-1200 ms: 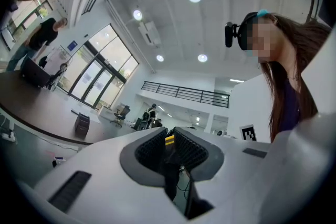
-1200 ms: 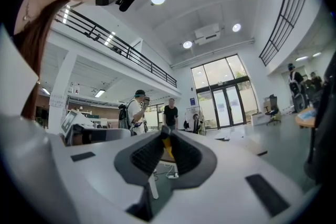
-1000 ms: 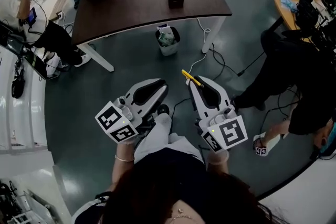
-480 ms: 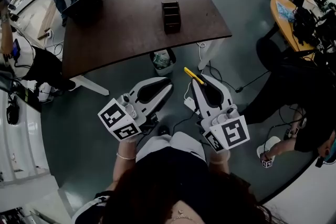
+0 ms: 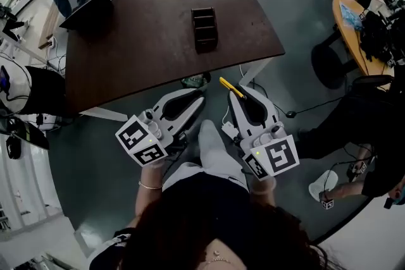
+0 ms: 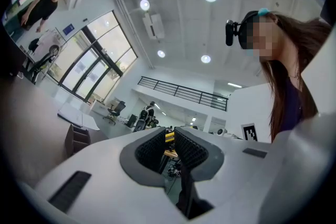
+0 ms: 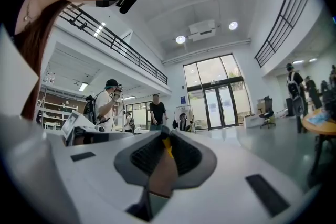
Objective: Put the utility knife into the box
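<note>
Our right hand-held gripper (image 5: 242, 98) is clamped on the yellow utility knife (image 5: 228, 86), up over the floor, just short of the table (image 5: 139, 41). The box (image 5: 205, 28) sits on the table, well apart from the knife. Our left hand-held gripper (image 5: 197, 97) is empty, jaws a crack apart.

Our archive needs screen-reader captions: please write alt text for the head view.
Seen from above, a person's right gripper clamps a yellow utility knife, the left gripper beside it, both pointing toward a dark table bearing a compartmented box.
</note>
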`<state>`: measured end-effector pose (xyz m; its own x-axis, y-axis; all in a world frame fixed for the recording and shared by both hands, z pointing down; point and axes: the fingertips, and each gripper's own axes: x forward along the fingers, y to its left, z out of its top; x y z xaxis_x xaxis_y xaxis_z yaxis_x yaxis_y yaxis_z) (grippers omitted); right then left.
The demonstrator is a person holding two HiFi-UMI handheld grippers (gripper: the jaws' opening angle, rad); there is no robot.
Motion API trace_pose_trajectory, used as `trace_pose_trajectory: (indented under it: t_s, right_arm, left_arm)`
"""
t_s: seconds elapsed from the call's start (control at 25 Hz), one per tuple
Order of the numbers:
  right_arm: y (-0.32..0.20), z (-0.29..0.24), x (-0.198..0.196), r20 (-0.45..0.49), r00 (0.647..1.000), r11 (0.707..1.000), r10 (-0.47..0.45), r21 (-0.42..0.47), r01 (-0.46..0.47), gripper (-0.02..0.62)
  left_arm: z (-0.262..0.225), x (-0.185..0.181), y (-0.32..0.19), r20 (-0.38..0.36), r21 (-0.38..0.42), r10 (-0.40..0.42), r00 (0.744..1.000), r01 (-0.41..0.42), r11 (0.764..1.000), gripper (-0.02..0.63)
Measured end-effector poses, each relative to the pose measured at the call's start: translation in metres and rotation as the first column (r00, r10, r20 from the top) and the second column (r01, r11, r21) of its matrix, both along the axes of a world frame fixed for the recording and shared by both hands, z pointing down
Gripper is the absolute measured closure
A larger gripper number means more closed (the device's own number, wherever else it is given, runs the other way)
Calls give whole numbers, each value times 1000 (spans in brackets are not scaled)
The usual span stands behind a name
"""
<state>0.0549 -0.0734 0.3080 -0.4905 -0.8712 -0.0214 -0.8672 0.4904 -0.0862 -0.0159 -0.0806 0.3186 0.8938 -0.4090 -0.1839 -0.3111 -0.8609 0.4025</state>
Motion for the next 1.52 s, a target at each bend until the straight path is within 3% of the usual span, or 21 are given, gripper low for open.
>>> trace_pose_trajectory:
  t_s: [0.36, 0.76, 1.12, 1.52]
  right_arm:
    - [-139, -10, 25, 10, 999, 999, -48, 25, 47, 543]
    - [-221, 4, 25, 9, 999, 999, -47, 2, 47, 543]
    - [-267, 54, 26, -15, 1000, 988, -16, -153, 13, 543]
    - [-299, 154, 21, 3, 1000, 942, 2, -336, -1, 543]
  left_arm:
    - [-8, 20, -135, 21, 26, -63, 998, 62, 998, 551]
    - [1, 13, -213, 33, 14, -81, 996, 81, 997, 551]
    - [28, 18, -259, 36, -57, -52, 998, 54, 997, 551]
    - [90, 23, -287, -1, -157, -69, 998, 68, 985, 549]
